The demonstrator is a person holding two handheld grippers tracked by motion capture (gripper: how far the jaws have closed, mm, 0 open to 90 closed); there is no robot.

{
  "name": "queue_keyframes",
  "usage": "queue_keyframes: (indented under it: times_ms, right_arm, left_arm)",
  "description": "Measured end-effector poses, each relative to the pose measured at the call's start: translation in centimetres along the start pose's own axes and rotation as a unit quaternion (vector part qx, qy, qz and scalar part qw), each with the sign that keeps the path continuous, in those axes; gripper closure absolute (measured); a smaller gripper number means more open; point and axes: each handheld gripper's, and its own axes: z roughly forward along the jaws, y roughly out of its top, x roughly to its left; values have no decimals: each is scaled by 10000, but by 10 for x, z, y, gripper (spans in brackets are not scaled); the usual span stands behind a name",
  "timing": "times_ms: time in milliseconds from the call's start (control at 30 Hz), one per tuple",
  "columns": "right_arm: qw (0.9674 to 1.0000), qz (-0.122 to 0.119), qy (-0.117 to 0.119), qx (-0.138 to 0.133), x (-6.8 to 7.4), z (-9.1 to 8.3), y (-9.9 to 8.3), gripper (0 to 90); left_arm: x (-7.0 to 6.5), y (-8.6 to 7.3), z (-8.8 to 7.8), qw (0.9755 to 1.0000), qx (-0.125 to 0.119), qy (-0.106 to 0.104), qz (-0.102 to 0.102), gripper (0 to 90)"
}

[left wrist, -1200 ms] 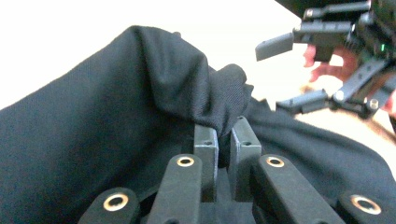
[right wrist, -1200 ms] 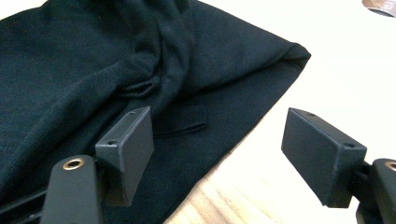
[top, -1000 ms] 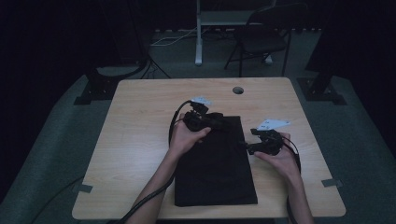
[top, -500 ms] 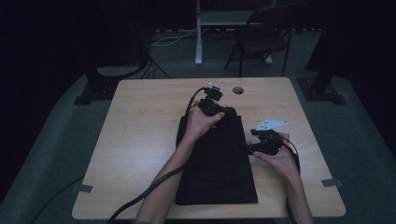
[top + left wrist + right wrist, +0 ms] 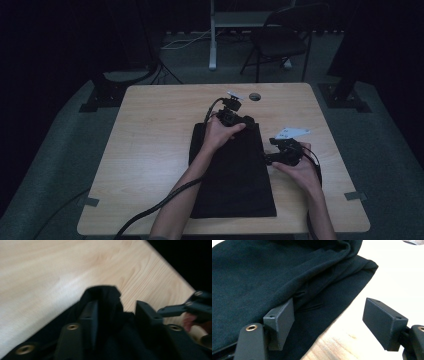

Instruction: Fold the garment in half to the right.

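A black cloth (image 5: 232,170), soft and finely ribbed, lies flat on the wooden counter (image 5: 150,150) as a long folded rectangle. It runs from the middle of the counter to near its front edge, right of centre. Layered folds show along its right edge, and its far end is bunched up.

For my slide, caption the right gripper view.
Open right tool poised at the edge of a folded black garment on the wooden table.
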Motion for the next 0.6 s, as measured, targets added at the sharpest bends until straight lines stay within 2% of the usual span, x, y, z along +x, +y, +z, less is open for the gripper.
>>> queue_keyframes:
  times_ms: [67,133,333,433,600]
  right_arm:
    - [10000,22,-5,-18,0,0,0,248]
    - [10000,23,-17,-22,-1,-1,0,248]
    - [10000,41,-36,-16,-1,0,0,247]
    - [10000,60,-57,-16,-2,0,0,247]
    - [9999,103,-98,4,-3,0,-1,247]
  left_arm:
    - [2,0,-14,9997,-253,55,-3,476]
    - [5,-1,-28,9990,-433,111,-13,460]
    - [24,-22,-66,9971,-592,482,-69,442]
    - [36,-38,-85,9949,-745,650,-192,428]
    - [52,-71,-116,9889,-952,1079,-373,406]
